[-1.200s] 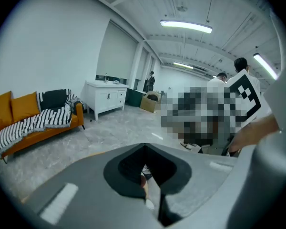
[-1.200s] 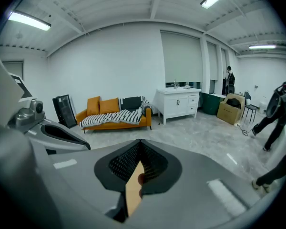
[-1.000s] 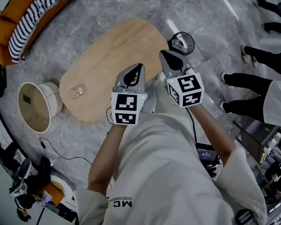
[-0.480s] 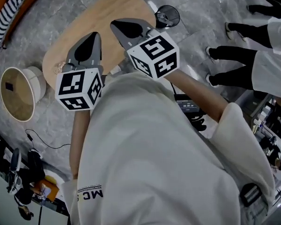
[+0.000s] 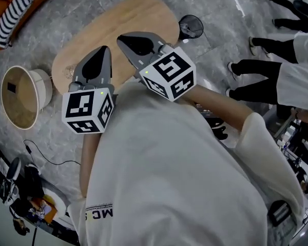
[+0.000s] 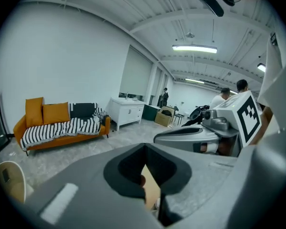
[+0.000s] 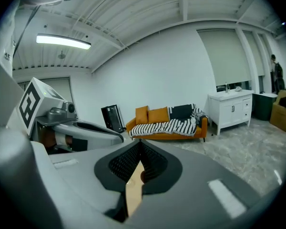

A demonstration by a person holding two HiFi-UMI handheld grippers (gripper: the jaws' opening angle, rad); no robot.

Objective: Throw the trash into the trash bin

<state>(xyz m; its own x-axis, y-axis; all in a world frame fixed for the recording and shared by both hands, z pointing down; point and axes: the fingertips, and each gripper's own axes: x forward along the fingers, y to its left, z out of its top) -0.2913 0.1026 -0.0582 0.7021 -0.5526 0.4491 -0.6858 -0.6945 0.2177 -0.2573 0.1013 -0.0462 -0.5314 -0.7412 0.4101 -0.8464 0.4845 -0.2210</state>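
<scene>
Studio-like lounge (orange sofa [image 7: 167,124], strip lights [image 7: 63,41])

Orange sofa [image 6: 55,113] with striped throw [image 6: 71,128] stands beside a white cabinet [image 6: 126,111]

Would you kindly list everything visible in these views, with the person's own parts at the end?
table: one, light wood, oval, on the grey floor ahead.
trash: one, pale and crumpled, at the table's near-left edge, beside the left gripper.
trash bin: one, cream, on the floor left of the table.
round black object: one, on the floor by the table's right end.
sofa: one, orange with a striped throw, against the wall.
cabinet: one, white, along the wall.
bystanders: at least two, dark trousers, on the right.
left gripper: grey, jaws together, empty.
right gripper: grey, jaws together, empty.
</scene>
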